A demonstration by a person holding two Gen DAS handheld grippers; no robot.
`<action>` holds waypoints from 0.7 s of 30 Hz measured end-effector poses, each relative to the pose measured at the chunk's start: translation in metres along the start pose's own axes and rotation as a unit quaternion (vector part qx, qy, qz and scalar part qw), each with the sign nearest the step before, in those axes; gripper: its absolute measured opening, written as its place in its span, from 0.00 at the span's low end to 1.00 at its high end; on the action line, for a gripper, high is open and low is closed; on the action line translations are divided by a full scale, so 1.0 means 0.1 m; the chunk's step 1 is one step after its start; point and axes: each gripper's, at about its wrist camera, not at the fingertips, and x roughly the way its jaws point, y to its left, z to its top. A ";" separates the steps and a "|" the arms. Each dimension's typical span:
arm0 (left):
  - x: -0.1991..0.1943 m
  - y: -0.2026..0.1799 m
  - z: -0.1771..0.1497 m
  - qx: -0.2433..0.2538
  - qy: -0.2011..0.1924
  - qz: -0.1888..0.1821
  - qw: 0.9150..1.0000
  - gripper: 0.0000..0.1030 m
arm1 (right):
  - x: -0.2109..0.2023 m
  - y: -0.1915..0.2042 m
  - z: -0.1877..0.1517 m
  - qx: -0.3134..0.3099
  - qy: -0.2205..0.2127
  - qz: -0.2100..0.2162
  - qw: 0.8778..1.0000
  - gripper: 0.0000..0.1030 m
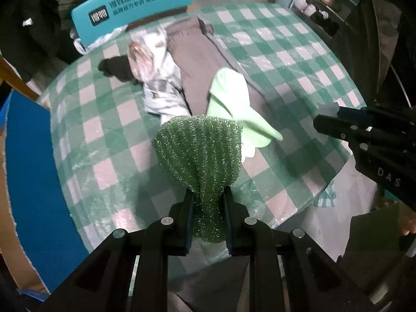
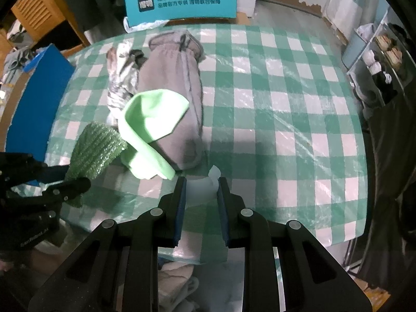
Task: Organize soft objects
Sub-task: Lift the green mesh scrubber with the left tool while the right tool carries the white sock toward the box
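Left claw: your jaws are clamped on the narrow waist of a glittery green mesh scouring cloth, which fans out ahead of the fingertips and trails a short tail back between the pads. The cloth hangs above the green-and-white checked tablecloth.

Just beyond the fanned cloth lies a pale green microfibre cloth, draped over the near end of grey sweatpants that stretch away from your claw. To the left of the sweatpants lies a crumpled white-and-grey patterned garment, with a black fabric item further left. A teal chair back with printed characters stands past the far table edge.

Right claw: your jaws stand narrow, pinching a thin translucent white scrap, apparently plastic film, whose torn tip pokes out ahead of the pads. In the left wrist view this claw enters from the right with the scrap at its tip. The pale green cloth and sweatpants lie ahead and left of it; the left claw and its mesh cloth sit far left.
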 end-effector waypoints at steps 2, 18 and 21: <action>-0.01 0.02 0.03 -0.001 -0.007 0.006 1.000 0.19 | -0.05 0.04 0.02 -0.005 -0.005 0.001 1.000 0.21; -0.41 0.27 0.02 -0.012 -0.058 0.034 0.998 0.19 | -0.45 0.41 0.16 -0.041 -0.045 0.010 0.998 0.21; -0.50 0.30 0.00 -0.013 -0.067 0.038 0.997 0.19 | -0.51 0.49 0.19 -0.049 -0.051 0.013 0.997 0.21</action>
